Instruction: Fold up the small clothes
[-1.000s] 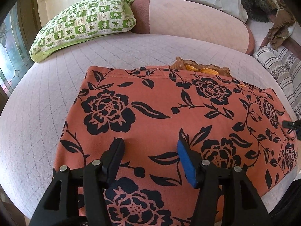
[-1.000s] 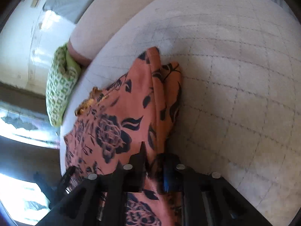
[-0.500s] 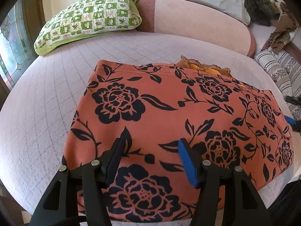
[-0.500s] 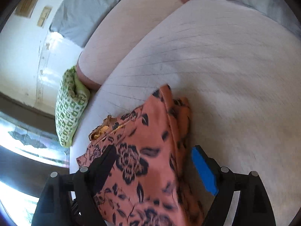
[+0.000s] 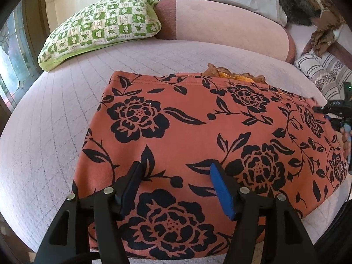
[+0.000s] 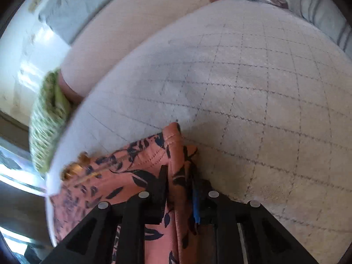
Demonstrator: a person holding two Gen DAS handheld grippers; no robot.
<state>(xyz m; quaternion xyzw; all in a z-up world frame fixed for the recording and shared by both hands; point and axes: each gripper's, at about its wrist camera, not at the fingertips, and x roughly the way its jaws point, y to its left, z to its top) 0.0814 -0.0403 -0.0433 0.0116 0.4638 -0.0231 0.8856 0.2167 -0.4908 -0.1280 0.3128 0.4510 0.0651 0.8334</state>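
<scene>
Two claws differ: your right claw is closing on the floral garment's bunched edge and may snag uneven layers, while your left claw, opening, hovers empty.

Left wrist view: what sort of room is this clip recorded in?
Most likely a bedroom or home living area: a quilted mattress with a green checked pillow, a padded headboard or bolster, and the floral garment spread out for folding.
</scene>
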